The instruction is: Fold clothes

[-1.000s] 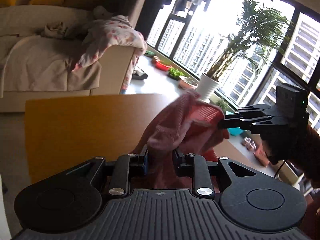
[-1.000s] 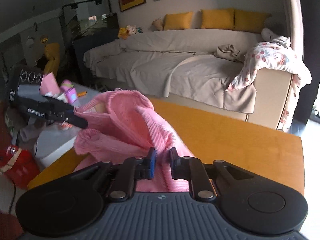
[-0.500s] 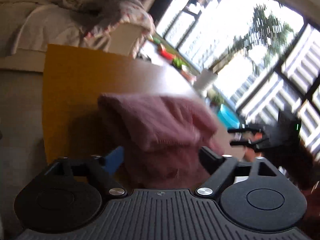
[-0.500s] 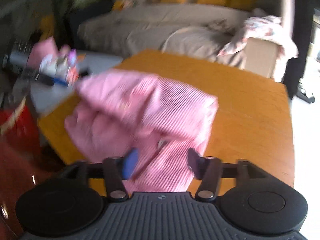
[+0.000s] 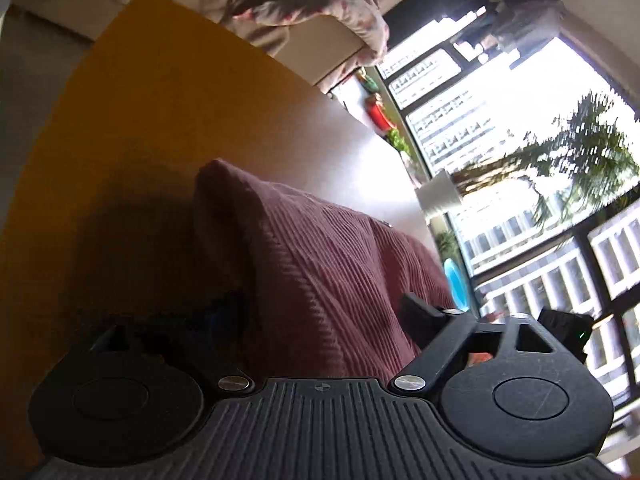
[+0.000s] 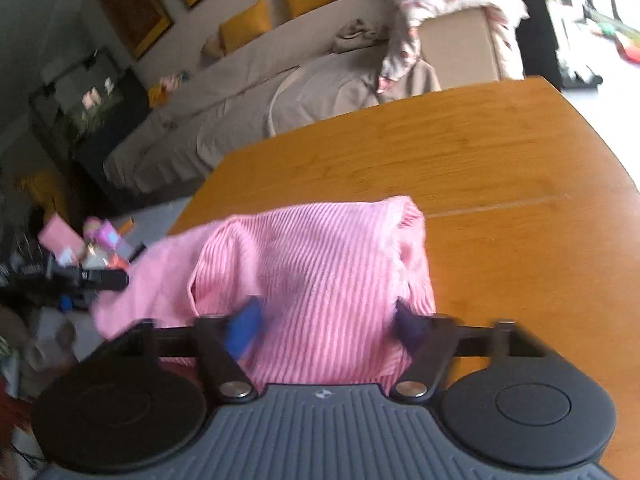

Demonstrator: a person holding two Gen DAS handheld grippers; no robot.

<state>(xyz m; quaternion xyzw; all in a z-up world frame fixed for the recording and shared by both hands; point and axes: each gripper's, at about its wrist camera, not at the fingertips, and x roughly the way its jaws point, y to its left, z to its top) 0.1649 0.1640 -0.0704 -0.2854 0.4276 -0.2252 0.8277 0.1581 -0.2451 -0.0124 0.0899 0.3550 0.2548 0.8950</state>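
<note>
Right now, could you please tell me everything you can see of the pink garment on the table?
The pink garment is a ribbed knit, soft and thick-looking, bundled into a rough fold with a loose flap hanging off its left side. It lies on the orange wooden table near the front edge. The right gripper is open, fingers either side of it; whether they touch it is unclear. The left gripper is open around it too. In the left wrist view it looks darker, in shadow.
</note>
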